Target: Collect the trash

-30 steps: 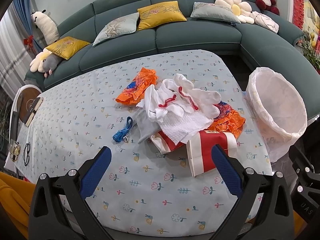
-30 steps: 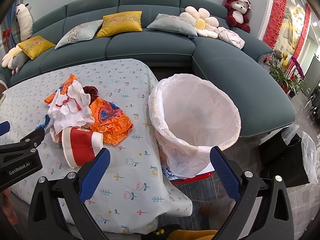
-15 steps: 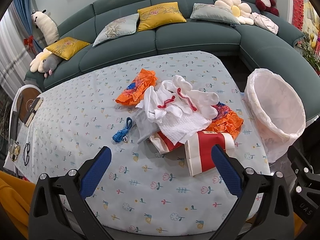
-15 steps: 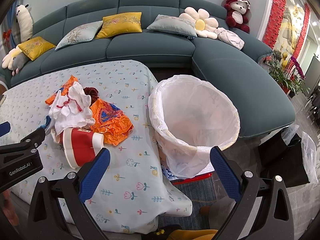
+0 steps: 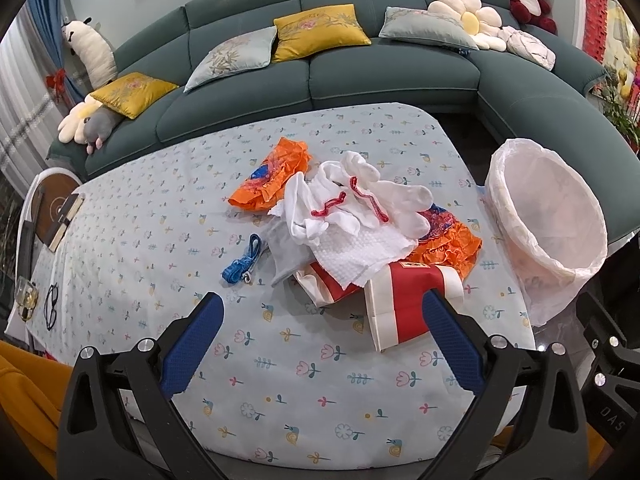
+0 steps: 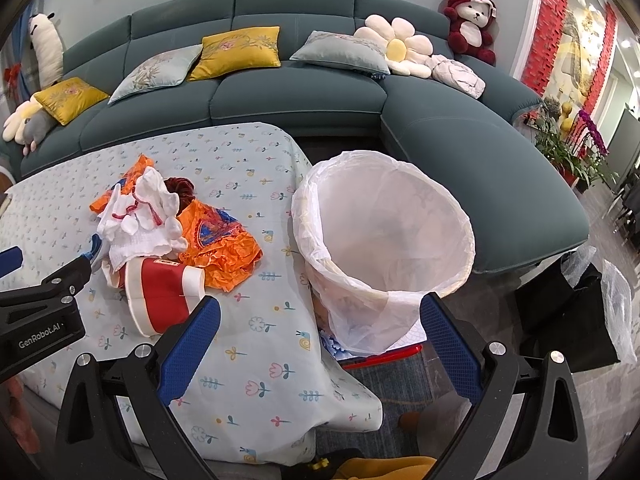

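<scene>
Both the left gripper and right gripper gaped, empty; the near red-and-white paper bag looked light, crushable, best pinched at its near edge.

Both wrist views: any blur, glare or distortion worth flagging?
Left wrist: sharp, soft even light, heavy fisheye bending the sofa, black vignette corners. Right wrist: same barrel warp, bin liner bright but not blown out, the far right decor washed out by glare.

Bare tablecloth before trash pile; lined bin mouth unobstructed beside table edge.
</scene>
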